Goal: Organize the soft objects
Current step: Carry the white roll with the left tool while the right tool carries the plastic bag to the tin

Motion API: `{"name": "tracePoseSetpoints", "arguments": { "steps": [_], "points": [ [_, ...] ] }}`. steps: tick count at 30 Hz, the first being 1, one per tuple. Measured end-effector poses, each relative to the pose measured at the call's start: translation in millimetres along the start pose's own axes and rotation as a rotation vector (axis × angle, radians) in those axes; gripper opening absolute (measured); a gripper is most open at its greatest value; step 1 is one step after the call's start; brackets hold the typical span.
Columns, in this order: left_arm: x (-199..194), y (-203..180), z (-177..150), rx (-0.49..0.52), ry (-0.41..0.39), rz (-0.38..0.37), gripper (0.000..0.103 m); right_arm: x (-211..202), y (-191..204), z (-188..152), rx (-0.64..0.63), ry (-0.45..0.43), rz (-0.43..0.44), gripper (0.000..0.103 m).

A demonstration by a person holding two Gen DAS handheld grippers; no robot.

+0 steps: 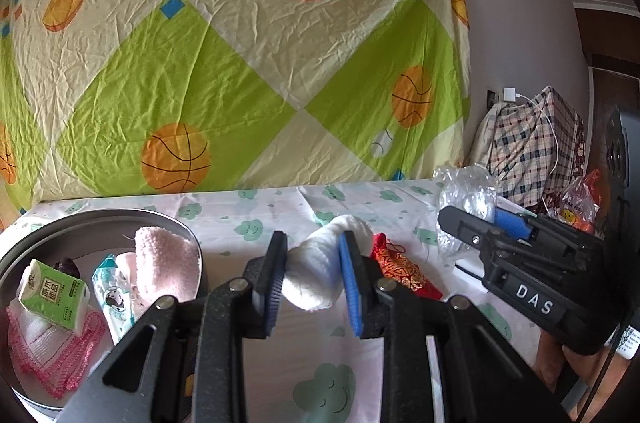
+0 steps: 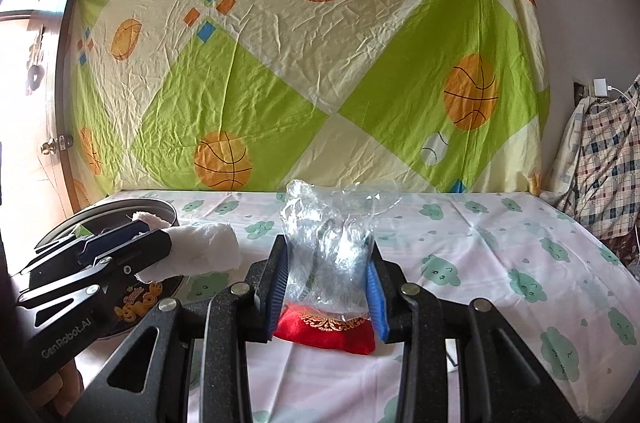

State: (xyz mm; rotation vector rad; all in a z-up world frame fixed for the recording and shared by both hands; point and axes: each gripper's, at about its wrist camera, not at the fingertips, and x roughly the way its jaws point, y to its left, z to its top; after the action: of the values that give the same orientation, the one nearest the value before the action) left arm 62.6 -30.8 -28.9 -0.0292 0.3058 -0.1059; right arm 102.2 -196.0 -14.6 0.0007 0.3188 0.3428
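My left gripper point(image 1: 313, 251) is shut on a rolled white cloth point(image 1: 320, 275) and holds it above the table; it also shows in the right wrist view point(image 2: 204, 251). My right gripper point(image 2: 326, 263) is shut on a crumpled clear plastic bag point(image 2: 328, 247), also seen in the left wrist view point(image 1: 466, 201). A red embroidered pouch point(image 2: 324, 333) lies on the table under the right gripper; in the left wrist view point(image 1: 404, 273) it is right of the white cloth. A round metal tin point(image 1: 100, 221) at the left holds a pink towel point(image 1: 164, 263), a tissue pack point(image 1: 54, 299), a wipes packet point(image 1: 114, 299) and a pink-edged cloth point(image 1: 48, 355).
The table has a white cover with green cloud prints point(image 2: 500, 263). A basketball-print sheet point(image 1: 240, 63) hangs behind it. A plaid bag point(image 1: 532, 147) and an orange plastic bag point(image 1: 580, 203) stand at the right. A door point(image 2: 36, 103) is at the far left.
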Motion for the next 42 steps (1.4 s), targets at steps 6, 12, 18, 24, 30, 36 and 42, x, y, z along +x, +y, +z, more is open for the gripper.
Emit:
{"name": "tracePoseSetpoints", "arguments": {
  "steps": [6, 12, 18, 24, 30, 36, 42],
  "points": [
    [-5, 7, -1, -0.013, -0.009, 0.01, 0.025, 0, 12, -1, -0.013, -0.003, 0.023, 0.038],
    [-10, 17, -2, -0.036, -0.017, 0.022, 0.025, 0, 20, -1, -0.015, -0.001, 0.045, 0.038],
    [-15, 26, -3, -0.055, -0.022, 0.038, 0.025, 1, 30, -1, -0.021, 0.001, 0.065, 0.038],
    [-21, 35, -4, -0.069, -0.027, 0.051, 0.025, 1, 41, -2, -0.033, -0.001, 0.085, 0.038],
    [-25, 43, -5, -0.085, -0.033, 0.064, 0.025, 2, 49, -2, -0.039, 0.001, 0.103, 0.038],
    [-29, 50, -6, -0.098, -0.04, 0.071, 0.025, 3, 55, -2, -0.045, 0.0, 0.115, 0.038],
    [-33, 56, -6, -0.11, -0.047, 0.078, 0.025, 3, 59, -2, -0.048, -0.003, 0.123, 0.038]
  ]
}}
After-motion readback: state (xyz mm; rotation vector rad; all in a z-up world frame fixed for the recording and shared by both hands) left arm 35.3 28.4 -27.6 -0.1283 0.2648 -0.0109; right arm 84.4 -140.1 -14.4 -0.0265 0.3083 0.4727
